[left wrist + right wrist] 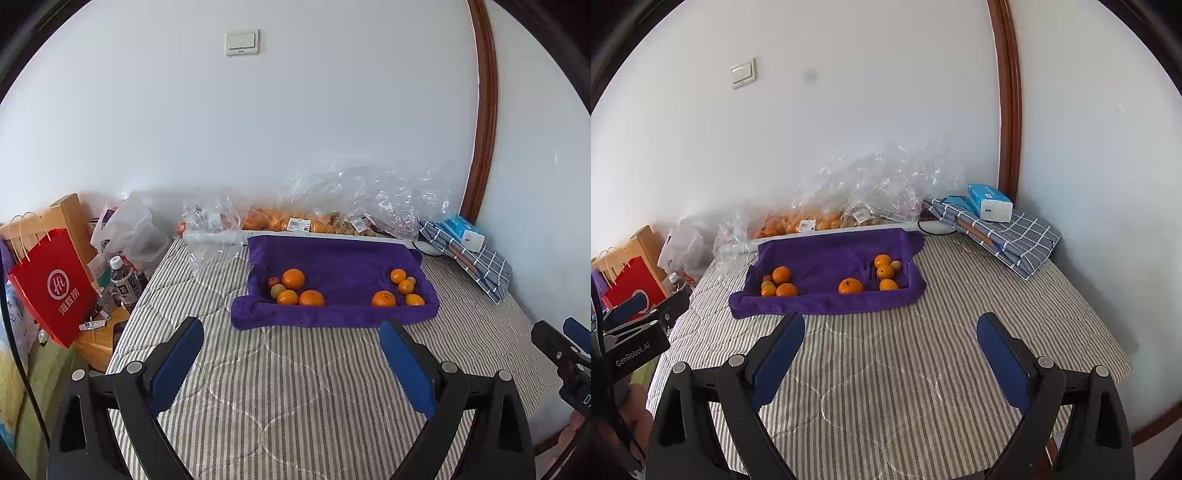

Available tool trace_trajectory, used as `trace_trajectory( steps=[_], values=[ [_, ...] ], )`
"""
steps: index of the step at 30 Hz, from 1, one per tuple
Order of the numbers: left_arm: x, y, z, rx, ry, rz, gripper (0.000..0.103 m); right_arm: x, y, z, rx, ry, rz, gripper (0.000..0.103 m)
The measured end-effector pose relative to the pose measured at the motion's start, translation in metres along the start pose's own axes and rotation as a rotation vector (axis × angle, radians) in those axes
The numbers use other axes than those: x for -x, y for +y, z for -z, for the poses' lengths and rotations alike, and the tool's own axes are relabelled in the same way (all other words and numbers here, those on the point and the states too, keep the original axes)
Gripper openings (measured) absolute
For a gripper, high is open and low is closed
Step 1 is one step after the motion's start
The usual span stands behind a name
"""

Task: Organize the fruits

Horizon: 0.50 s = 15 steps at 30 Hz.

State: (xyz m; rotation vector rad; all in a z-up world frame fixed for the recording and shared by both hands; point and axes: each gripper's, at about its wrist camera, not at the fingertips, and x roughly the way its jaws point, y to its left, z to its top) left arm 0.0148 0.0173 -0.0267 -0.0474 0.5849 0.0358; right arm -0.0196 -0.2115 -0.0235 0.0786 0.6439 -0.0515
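I have both tools hanging over the striped bed cover [295,387], near of the fruit. The left gripper [291,363] has its fingers spread wide with nothing between them, and the right gripper [890,360] is spread the same way, also bare.

The fruit sits in a tray lined with a purple towel [332,258] toward the far side of the bed. A left group [293,288] holds 3 oranges plus a small red fruit and a small greenish one, packed touching. A right group [404,291] holds 4 oranges and a small pale one, with one orange [383,299] a little left of its neighbours. The towel's middle is bare, so the fruit reads as 2 heaps; whether that split is a finished sort or a mix awaiting one, I can't judge.

Bagged fruit [288,219] lies along the far wall behind the tray.

I'd guess the wide spread suits the larger oranges.
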Motion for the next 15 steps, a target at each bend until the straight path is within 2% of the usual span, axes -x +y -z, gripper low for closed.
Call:
trace_trajectory(
  steps=[15],
  values=[
    [0.0030, -0.0022, -0.0008, -0.006, -0.010, -0.006, 0.097, -0.0004, -0.0002, 0.0001, -0.012, 0.004, 0.006, 0.093]
  ],
)
